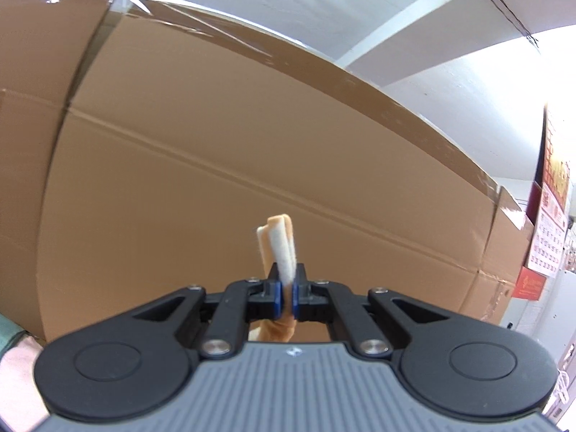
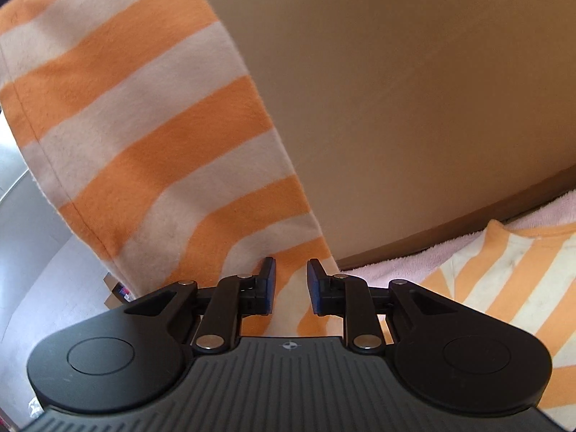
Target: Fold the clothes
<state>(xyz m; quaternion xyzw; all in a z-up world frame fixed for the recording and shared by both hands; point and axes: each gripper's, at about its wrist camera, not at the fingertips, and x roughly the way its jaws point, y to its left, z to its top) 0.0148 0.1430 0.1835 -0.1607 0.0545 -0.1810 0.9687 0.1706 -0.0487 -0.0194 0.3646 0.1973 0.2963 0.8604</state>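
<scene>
Left gripper (image 1: 287,289) clamped on folded edge of striped garment (image 2: 144,136), box (image 1: 252,144) close behind. Right gripper (image 2: 291,284) narrowly parted, pads off cloth lying between. Garment hangs left, rest on pink towel (image 2: 414,266) right.

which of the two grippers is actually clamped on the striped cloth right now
The left gripper: its jaws pinch a fold of the striped cloth. The right gripper stands open.

The left gripper (image 1: 287,293) is clamped on a folded edge of orange-and-white cloth (image 1: 282,248) that sticks up past its fingertips. A large cardboard box (image 1: 234,144) stands just ahead.
</scene>
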